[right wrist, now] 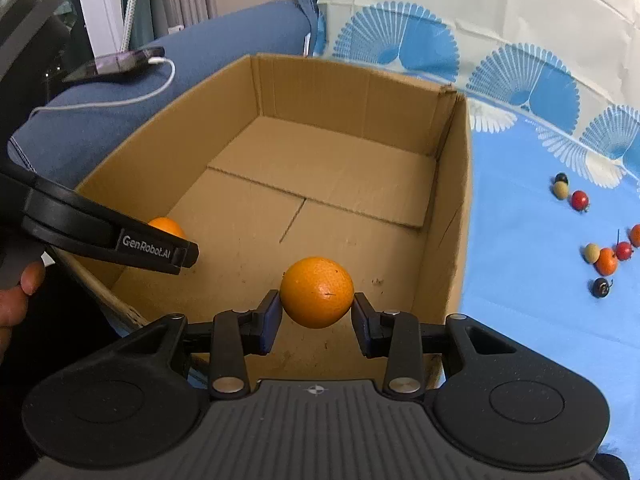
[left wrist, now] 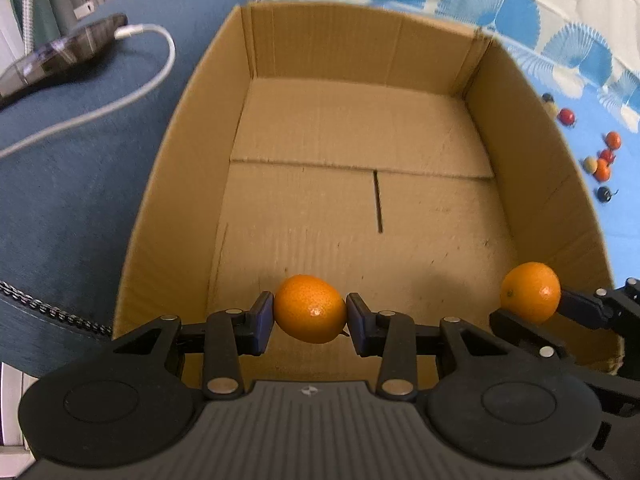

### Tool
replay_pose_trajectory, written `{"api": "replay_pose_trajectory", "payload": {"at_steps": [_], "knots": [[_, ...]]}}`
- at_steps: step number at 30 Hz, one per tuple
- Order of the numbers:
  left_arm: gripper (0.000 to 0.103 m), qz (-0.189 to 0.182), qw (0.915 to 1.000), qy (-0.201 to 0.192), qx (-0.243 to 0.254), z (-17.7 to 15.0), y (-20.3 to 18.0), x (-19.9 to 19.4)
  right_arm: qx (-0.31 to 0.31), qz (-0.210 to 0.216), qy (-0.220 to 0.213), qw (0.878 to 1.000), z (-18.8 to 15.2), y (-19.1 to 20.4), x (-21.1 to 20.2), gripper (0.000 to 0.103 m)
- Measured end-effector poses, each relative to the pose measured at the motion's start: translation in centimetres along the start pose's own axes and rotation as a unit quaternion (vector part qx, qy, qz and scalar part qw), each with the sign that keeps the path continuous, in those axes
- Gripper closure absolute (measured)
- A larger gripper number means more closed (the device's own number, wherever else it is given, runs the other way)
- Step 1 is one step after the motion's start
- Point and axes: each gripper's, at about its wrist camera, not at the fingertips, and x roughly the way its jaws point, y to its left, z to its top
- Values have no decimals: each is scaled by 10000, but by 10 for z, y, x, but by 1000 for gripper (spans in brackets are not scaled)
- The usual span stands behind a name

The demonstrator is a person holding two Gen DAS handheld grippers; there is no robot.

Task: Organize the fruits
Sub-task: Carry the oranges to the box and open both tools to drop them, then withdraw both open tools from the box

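My left gripper (left wrist: 310, 312) is shut on an orange (left wrist: 310, 309) and holds it over the near end of an open cardboard box (left wrist: 352, 52). My right gripper (right wrist: 316, 300) is shut on a second orange (right wrist: 317, 292), also above the box (right wrist: 352, 84) near its front. In the left wrist view the right gripper (left wrist: 532, 300) and its orange (left wrist: 530, 293) show at the right wall. In the right wrist view the left gripper's finger (right wrist: 152, 250) crosses the left side, half hiding its orange (right wrist: 166, 227). The box floor holds no fruit.
Several small red, orange, tan and black berries (right wrist: 604, 260) lie on the blue patterned cloth (right wrist: 520, 260) right of the box; they also show in the left wrist view (left wrist: 600, 164). A phone (left wrist: 64, 52) with a white cable (left wrist: 152, 80) rests on the blue cushion to the left.
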Motion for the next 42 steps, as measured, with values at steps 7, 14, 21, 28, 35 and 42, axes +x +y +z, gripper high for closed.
{"api": "replay_pose_trajectory", "payload": {"at_steps": [7,14,21,28,35,42], "knots": [[58,-133,9999,61,29,-3,1,8,-48,-20,-98,9999,0,-2,0,63],[0,6,9955,-941,80,2,-1,-36,-11,-95,-318,9994,8,-3,-21,27],[0,383,9931,-1108,-38,-24,-2,-82,104,-143,-667,9976,0,-1,-85,8],[0,524,9884,-1429,-5,-73,-10,-136,270,-127,-1121,9932,-18,9,-134,4],[0,645,9822,-1762,-5,-92,-24,-171,207,-242,-1570,9871,-36,19,-176,2],[0,680,9762,-2060,-24,-102,-32,-198,135,-384,-1931,9803,-49,24,-207,1]]}}
